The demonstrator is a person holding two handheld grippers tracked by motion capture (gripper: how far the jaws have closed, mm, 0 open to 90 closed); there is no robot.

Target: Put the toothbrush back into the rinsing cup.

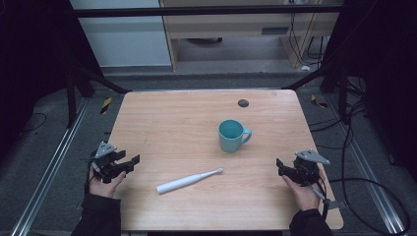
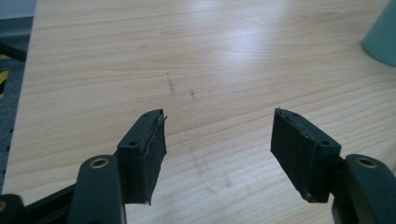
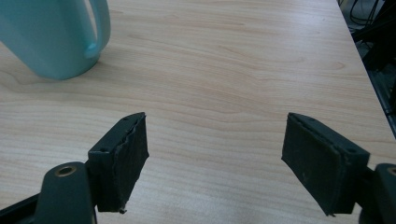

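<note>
A teal mug (image 1: 232, 135) stands upright near the middle of the wooden table (image 1: 172, 118), its handle to the right. A white electric toothbrush (image 1: 188, 180) lies on its side in front of the mug, head pointing right. My left gripper (image 1: 129, 162) rests at the table's left edge, open, nothing between its jaws (image 2: 218, 140). My right gripper (image 1: 281, 167) sits at the right edge, open and empty (image 3: 215, 158). The mug's edge (image 2: 380, 37) shows at the upper right of the left gripper view, and the mug (image 3: 56, 37) at the upper left of the right gripper view.
A small dark round spot (image 1: 243, 103) marks the far part of the table. Cables (image 1: 364, 182) trail over the floor to the right. A metal rail (image 1: 49, 172) runs along the left side. A wooden cabinet (image 1: 236, 29) stands beyond the table.
</note>
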